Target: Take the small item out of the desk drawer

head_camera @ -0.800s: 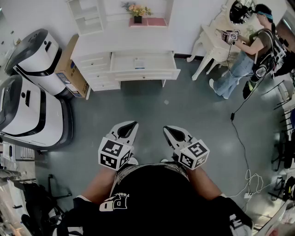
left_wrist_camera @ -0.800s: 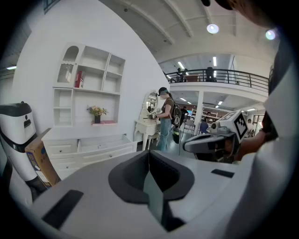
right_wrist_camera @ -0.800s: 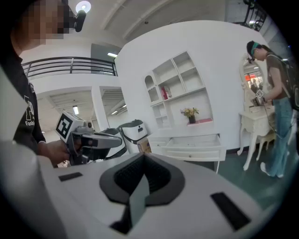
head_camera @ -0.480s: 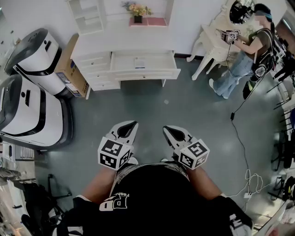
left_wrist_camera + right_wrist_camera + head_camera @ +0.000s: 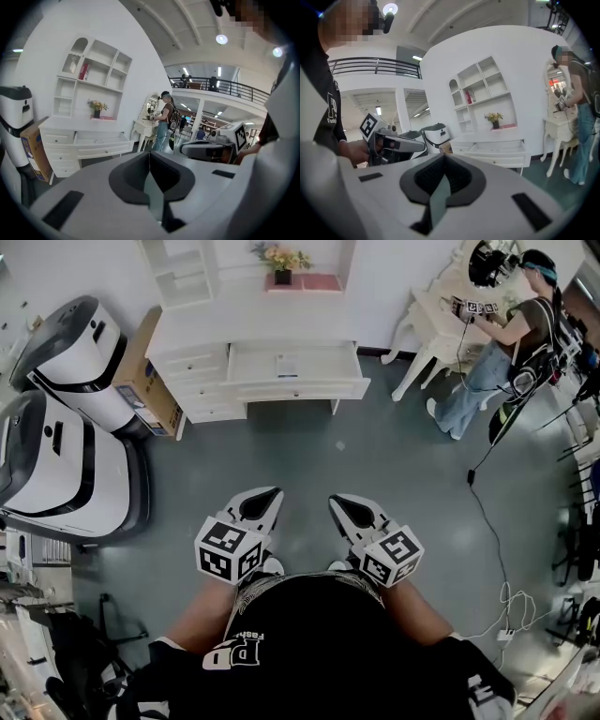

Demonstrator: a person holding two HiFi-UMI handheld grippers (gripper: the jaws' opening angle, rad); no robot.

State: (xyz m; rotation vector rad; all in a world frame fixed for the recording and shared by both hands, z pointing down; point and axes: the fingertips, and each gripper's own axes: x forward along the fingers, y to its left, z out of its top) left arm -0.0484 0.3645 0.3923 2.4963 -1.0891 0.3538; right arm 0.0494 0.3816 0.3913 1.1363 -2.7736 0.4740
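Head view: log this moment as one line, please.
phase: pre-approach | left hand-held gripper: shut, empty | right hand-held gripper: shut, empty | desk drawer: open | small item: inside

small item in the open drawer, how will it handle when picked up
The small item looks flat and pale, so probably light, perhaps bendy. Lying flat on the drawer floor, its edge may be hard to catch. Too small to tell more.

Robot-lab hall with a staged bedroom set. White desk (image 5: pixel 253 343) ahead of the left claw (image 5: pixel 270 495), white robot units (image 5: pixel 66 456) to its left, mezzanine railing (image 5: pixel 225 86) high ahead.
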